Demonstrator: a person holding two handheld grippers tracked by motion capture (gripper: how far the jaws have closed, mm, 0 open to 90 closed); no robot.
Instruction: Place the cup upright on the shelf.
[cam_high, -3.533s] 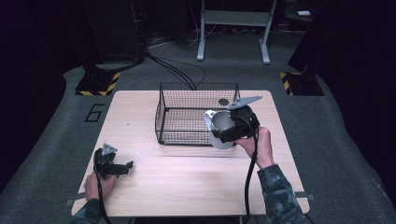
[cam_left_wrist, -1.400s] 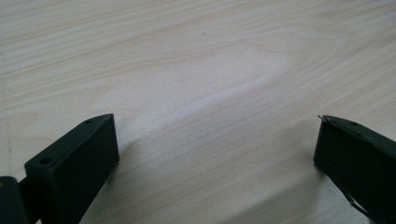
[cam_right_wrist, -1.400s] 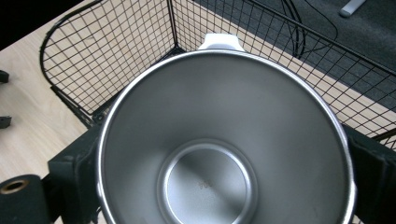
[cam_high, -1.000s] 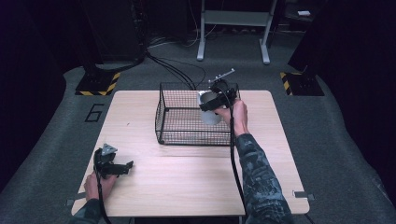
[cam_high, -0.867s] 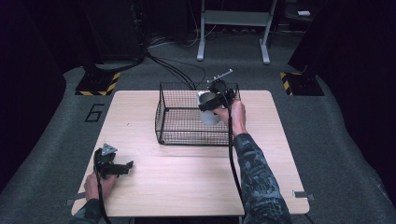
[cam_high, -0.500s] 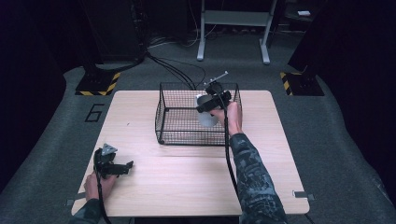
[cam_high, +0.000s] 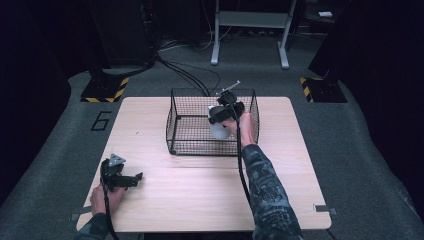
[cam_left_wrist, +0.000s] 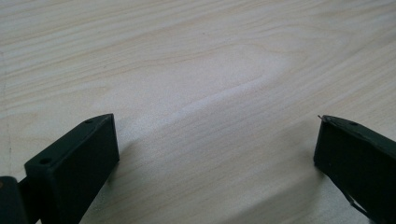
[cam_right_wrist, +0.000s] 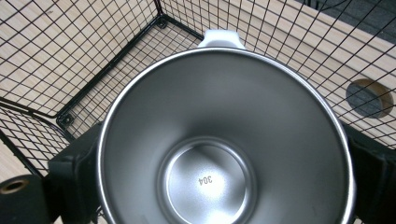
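The right claw (cam_high: 223, 114) is clamped on a steel cup (cam_high: 218, 129) and holds it inside the wire basket (cam_high: 180, 131), toward the basket's right side. In the right gripper view the cup (cam_right_wrist: 224, 140) sits between the two jaws, mouth toward the camera — its white handle (cam_right_wrist: 219, 37) points away, basket mesh behind it. The left claw (cam_high: 131, 178) rests on the surface (cam_high: 200, 185) near its front-left corner, well apart from the basket — jaws wide apart, bare wood (cam_left_wrist: 210, 84) between them.
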